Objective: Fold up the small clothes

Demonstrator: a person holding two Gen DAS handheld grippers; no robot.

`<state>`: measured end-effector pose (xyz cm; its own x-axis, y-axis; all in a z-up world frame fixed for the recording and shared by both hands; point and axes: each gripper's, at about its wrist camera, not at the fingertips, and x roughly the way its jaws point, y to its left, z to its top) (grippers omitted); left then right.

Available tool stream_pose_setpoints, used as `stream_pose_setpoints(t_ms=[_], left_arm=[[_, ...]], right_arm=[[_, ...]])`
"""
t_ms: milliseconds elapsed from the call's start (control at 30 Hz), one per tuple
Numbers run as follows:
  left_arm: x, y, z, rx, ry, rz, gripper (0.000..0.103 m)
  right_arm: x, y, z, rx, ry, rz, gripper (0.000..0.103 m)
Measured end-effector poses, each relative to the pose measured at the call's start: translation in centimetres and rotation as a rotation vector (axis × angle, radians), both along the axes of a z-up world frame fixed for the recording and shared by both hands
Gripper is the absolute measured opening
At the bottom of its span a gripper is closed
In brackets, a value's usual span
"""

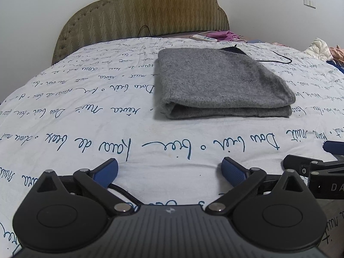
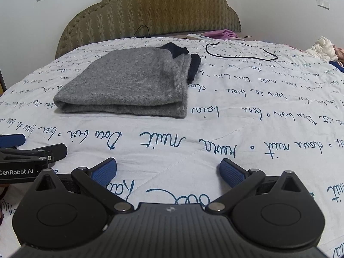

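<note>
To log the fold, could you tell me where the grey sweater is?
The folded grey sweater lies mid-bed on the quilt, ahead of both open grippers, with the headboard behind.

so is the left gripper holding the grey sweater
No, the left gripper is open over bare sheet, with the folded grey sweater lying beyond it.

A dark garment [image 2: 191,64] lies mostly hidden behind the folded grey sweater [image 2: 129,83], so what kind it is cannot be told. In the left wrist view the right tool [image 1: 318,167] is cut off by the picture's right edge. The heap of pink cloth [image 2: 223,34] by the headboard [image 2: 150,10] is too small to make out.
</note>
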<state>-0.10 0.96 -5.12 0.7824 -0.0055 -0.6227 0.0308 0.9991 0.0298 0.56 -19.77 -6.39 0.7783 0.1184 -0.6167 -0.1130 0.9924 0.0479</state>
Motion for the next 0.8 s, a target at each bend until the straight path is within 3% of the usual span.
stream_pose_setpoints(t_ms=[800], left_arm=[[0.02, 0.00, -0.06, 0.000, 0.002, 0.000, 0.103]], right_arm=[[-0.07, -0.07, 0.00, 0.013, -0.003, 0.000, 0.103]])
